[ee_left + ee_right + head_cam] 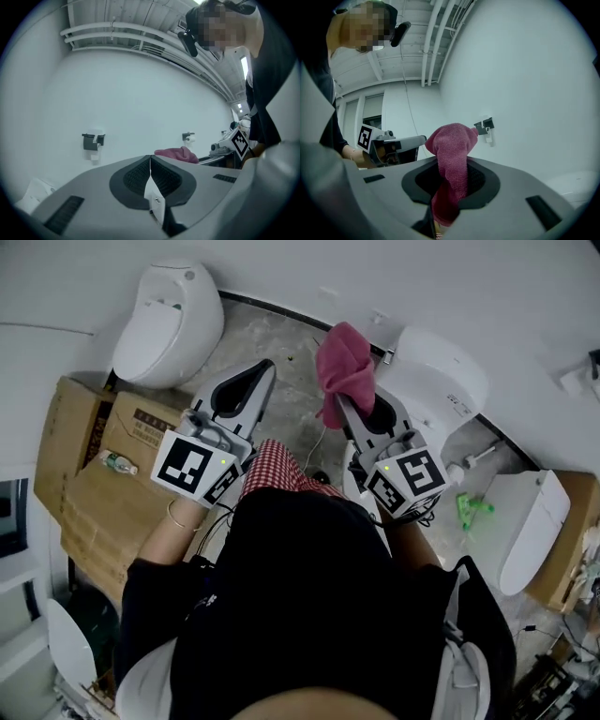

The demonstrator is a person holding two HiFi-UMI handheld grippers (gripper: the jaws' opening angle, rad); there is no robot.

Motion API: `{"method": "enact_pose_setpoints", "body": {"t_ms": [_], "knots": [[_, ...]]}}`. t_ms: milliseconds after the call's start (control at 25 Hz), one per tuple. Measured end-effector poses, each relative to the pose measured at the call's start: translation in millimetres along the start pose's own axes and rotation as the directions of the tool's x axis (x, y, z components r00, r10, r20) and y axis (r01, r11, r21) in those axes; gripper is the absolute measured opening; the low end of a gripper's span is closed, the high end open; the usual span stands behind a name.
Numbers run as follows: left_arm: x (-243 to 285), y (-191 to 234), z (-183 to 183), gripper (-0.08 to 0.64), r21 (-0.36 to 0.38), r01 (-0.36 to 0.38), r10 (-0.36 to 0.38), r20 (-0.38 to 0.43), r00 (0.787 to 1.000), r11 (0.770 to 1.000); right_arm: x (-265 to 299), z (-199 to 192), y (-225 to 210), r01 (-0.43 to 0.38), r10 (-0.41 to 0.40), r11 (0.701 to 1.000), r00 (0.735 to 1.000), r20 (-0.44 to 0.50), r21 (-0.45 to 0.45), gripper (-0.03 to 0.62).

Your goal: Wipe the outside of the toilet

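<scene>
In the head view a white toilet point(441, 381) stands right of centre against the wall. My right gripper point(354, 401) is raised beside it, shut on a pink cloth point(343, 367) that bunches up above the jaws. That cloth point(452, 164) fills the gap between the jaws in the right gripper view. My left gripper point(255, 381) is held up to the left, shut with nothing in it; its jaws meet in a thin line at the left gripper's tip point(150, 161). The pink cloth point(176, 153) shows just beyond.
A second white toilet point(169, 320) stands at the back left, with cardboard boxes point(98, 465) and a plastic bottle point(117, 463) below it. A toilet lid point(525, 526) and a green object point(472, 507) lie at right. A wall holder point(93, 140) hangs on the white wall.
</scene>
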State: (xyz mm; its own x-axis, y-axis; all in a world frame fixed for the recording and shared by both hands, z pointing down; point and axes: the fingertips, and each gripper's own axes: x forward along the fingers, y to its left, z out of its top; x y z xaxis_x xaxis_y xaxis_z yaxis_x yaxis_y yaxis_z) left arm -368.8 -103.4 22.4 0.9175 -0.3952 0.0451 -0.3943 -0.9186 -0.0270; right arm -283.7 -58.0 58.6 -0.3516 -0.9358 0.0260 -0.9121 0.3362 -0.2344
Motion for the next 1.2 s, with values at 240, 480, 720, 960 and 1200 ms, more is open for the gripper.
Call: {"method": "enact_pose_setpoints", "body": {"t_ms": [240, 480, 720, 960, 1200], "knots": [[82, 14, -13, 0.011, -0.032, 0.220, -0.220, -0.008, 0.975, 0.975, 13, -2, -50, 0.187, -0.187, 0.982, 0.982, -0.007, 0.007, 0.078], [165, 37, -13, 0.011, -0.017, 0.407, -0.407, 0.005, 0.914, 0.913, 48, 5, -114, 0.372, -0.374, 0.927, 0.927, 0.018, 0.051, 0.078], [220, 99, -16, 0.011, 0.020, 0.534, -0.534, -0.014, 0.846, 0.845, 114, 3, -162, 0.501, -0.503, 0.861, 0.864, 0.008, 0.086, 0.078], [260, 147, -42, 0.011, -0.025, 0.612, -0.613, -0.023, 0.790, 0.790, 155, -18, -191, 0.634, -0.638, 0.763, 0.770, -0.014, 0.130, 0.078], [290, 149, -86, 0.011, -0.087, 0.687, -0.692, -0.052, 0.720, 0.722, 169, -49, -227, 0.751, -0.756, 0.635, 0.653, -0.055, 0.181, 0.078]]}}
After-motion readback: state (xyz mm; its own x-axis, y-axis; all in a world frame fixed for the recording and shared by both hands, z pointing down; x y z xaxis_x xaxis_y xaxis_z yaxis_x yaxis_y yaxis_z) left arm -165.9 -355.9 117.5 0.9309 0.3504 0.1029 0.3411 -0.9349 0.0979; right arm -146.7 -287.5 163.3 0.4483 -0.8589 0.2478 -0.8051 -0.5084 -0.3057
